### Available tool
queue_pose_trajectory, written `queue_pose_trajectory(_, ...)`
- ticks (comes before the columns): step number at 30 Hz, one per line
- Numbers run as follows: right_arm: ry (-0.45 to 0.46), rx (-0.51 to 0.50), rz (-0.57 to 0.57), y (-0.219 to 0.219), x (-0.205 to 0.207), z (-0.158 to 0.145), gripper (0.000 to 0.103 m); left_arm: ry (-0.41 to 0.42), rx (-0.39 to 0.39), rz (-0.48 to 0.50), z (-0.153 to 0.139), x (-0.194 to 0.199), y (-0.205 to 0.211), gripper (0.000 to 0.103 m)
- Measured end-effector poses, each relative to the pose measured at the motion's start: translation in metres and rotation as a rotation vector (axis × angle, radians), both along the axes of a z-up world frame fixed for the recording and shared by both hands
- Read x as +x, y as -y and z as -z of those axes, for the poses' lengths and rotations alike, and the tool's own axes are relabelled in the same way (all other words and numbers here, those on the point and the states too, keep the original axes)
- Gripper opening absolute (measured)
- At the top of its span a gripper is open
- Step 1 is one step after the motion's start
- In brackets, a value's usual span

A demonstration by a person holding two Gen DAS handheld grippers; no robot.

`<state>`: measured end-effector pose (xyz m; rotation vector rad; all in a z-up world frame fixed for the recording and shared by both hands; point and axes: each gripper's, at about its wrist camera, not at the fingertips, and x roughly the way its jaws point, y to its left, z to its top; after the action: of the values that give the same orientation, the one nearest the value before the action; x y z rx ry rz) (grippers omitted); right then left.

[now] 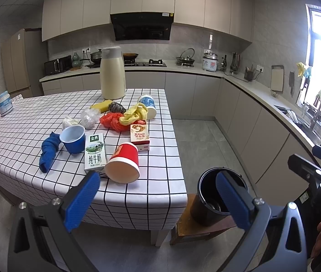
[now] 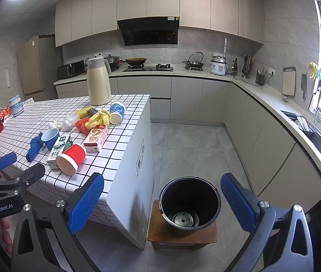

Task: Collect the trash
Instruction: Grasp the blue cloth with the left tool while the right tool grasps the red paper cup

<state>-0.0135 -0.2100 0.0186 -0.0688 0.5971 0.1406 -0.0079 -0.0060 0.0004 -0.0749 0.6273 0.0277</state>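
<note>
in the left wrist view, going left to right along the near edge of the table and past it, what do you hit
blue cloth → blue cup → green milk carton → red paper cup → black bucket on the wooden stool

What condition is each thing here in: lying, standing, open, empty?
Red cup: tipped on its side.
Blue cup: upright, looks empty.
Patterned cup: lying on its side.
Green milk carton: lying flat.
Black bucket: upright on stool, empty.
Thermos jug: upright, lid closed.
Left claw: open.
Right claw: open.
</note>
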Motion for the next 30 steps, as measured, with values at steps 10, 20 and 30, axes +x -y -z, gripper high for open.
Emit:
queue_pose_trajectory(10,-0.007,0.005,-0.008,0.0,0.003,0.001,0.103,-0.002,-0.001,-0.001,0.002,0.0,-0.001,0.103)
queue_pose_trajectory(20,-0.027,0.011,-0.042,-0.008,0.011,0.005,0.103,-0.009,0.001,-0.041,0.006,0.003,-0.019,0.103)
queue_pose_trajectory(30,-0.05,0.001,-0.14,-0.062,0.031,0.012,0.103,-0.04,-0.016,-0.165,0.016,-0.001,-0.085,0.103)
